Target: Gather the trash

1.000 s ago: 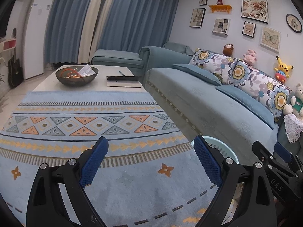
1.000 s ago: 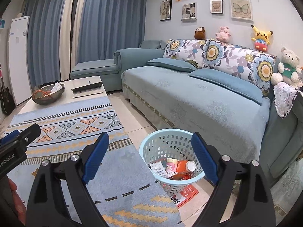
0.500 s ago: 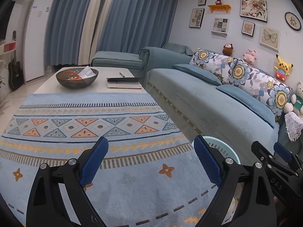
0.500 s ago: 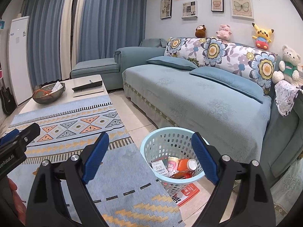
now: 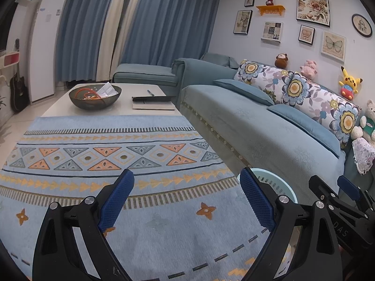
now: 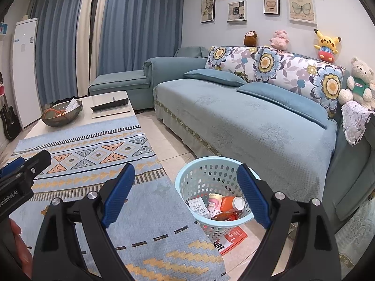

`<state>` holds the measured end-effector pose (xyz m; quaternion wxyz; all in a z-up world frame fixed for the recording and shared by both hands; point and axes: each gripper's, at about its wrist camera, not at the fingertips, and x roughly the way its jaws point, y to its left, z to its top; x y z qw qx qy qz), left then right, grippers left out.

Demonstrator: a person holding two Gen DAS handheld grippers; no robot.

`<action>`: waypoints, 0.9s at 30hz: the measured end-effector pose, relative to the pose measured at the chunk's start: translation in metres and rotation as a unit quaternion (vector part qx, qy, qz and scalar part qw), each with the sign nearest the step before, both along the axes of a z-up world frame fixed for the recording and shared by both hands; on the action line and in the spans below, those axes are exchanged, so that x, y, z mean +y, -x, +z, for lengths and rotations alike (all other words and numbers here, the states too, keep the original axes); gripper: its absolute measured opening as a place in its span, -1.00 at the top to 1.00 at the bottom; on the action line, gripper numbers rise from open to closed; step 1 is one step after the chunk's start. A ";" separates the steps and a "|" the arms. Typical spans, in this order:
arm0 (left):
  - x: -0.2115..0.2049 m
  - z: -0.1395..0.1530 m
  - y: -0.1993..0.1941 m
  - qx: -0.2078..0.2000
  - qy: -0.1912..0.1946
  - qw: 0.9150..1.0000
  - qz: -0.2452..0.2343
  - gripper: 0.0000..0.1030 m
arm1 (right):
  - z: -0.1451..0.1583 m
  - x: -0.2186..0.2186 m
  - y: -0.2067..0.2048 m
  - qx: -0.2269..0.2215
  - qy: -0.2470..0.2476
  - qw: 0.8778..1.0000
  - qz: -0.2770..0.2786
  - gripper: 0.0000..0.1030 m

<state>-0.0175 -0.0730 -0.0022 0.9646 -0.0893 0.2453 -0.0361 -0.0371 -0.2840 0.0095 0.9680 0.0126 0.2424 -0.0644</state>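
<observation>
Both grippers are spread wide with nothing between the blue pads. The right gripper (image 6: 185,196) hangs over the right edge of the patterned rug (image 6: 98,154), and the light blue basket (image 6: 187,180) sits just past its fingertips, showing partly between the two fingers and tucked behind the right one. The basket stands on the tile floor (image 6: 168,145), right beside the rug's right edge and close to the front of the sofa (image 6: 246,121). The trash (image 6: 222,206) is piled in the bottom of it: an orange can, a small white box, a pink-printed packet and some red wrapper. A red and white flat pack (image 6: 232,236) lies on the floor sticking out from under the basket. The left gripper (image 5: 186,196) hovers over the middle of the rug, and from its view only a slice of basket rim (image 5: 276,178) peeks out behind its right finger. Farther back the white coffee table (image 5: 70,106) meets the rug's far edge, with a dark bowl (image 5: 95,98) near its left side and a notebook (image 5: 152,103) toward the right edge. Blue curtains (image 5: 164,23) hang at the back.
</observation>
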 end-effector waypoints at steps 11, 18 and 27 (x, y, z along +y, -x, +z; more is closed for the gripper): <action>0.004 0.003 0.001 -0.009 -0.017 1.000 0.024 -0.75 | 0.000 0.000 -0.001 0.001 0.000 1.000 0.001 -0.65; 0.003 0.006 0.005 -0.013 -0.028 0.999 0.029 -0.81 | -0.002 -0.001 -0.001 0.003 -0.002 1.000 0.001 -0.65; -0.005 0.010 0.008 -0.026 -0.063 0.996 0.049 -0.85 | -0.004 -0.002 -0.001 0.005 -0.003 1.000 0.001 -0.65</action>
